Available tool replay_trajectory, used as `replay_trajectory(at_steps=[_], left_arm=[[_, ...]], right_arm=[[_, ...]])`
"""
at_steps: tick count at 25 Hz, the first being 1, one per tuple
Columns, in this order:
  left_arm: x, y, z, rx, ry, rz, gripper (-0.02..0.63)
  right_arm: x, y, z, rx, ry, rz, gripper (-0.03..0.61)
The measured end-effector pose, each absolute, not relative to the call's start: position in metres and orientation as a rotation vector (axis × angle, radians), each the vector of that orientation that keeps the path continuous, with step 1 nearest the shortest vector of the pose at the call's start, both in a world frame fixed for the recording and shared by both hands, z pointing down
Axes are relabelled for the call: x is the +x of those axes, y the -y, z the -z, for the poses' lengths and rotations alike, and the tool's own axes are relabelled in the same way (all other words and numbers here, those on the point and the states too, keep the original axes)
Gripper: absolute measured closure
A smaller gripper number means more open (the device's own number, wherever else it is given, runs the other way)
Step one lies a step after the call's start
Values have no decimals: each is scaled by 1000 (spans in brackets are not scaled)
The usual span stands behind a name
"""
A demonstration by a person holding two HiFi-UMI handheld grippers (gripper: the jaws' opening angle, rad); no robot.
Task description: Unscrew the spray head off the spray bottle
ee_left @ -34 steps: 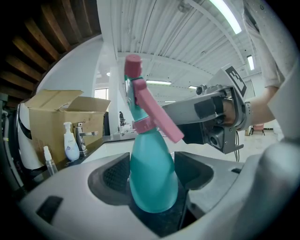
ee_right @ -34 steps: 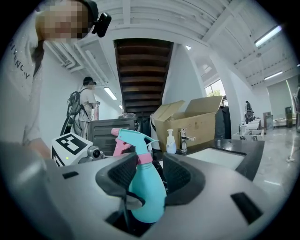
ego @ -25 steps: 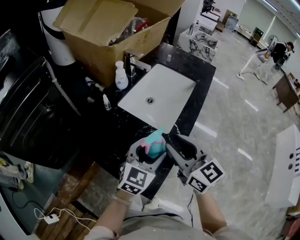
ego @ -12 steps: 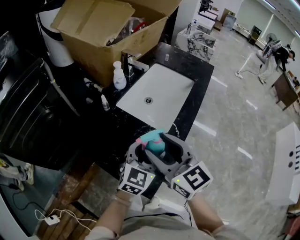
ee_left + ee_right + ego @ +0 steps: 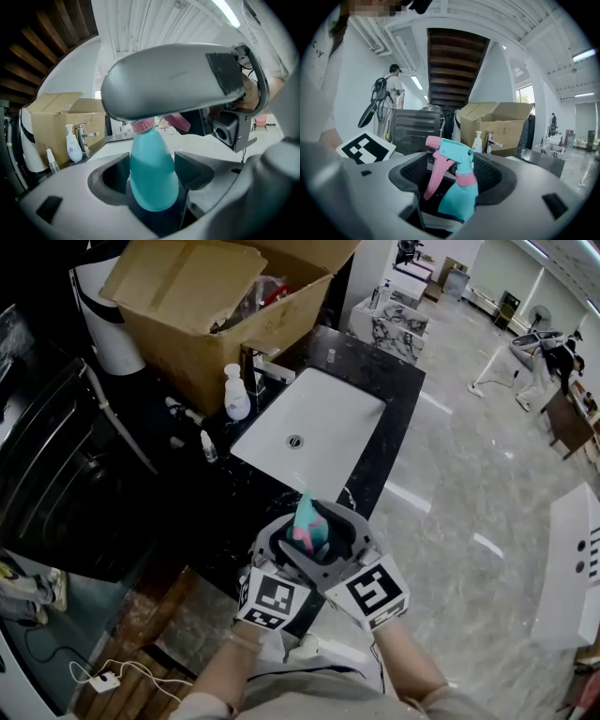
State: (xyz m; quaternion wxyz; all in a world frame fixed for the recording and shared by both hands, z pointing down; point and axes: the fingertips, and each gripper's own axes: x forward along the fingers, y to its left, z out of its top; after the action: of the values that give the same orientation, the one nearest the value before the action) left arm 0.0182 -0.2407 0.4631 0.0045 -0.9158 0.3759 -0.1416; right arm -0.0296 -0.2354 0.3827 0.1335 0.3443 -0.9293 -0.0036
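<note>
A teal spray bottle with a teal and pink spray head is held upright over the counter's near edge. My left gripper is shut on the bottle's teal body, which fills the gap between its jaws. My right gripper has come in from the right at the level of the head. Its jaws have just been opening, and the head with its pink trigger and pink collar stands between them without the pads pressing on it. The right gripper's grey jaw arches over the bottle in the left gripper view.
Beyond the bottle lies a white sink set in a black marble counter, with a tap, a white pump bottle and a small bottle. An open cardboard box stands behind. People stand far off.
The right gripper has moved left up against the left one and rolled. Its jaws have opened around the spray head. The left gripper and the bottle stayed in place.
</note>
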Motion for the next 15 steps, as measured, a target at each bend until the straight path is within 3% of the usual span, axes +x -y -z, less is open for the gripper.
replay_trajectory(at_steps=[15], left_arm=[[18,241,-463,-2873,-1164,444,313]], right_arm=[[22,245,-367,1116,2793,-139,445]])
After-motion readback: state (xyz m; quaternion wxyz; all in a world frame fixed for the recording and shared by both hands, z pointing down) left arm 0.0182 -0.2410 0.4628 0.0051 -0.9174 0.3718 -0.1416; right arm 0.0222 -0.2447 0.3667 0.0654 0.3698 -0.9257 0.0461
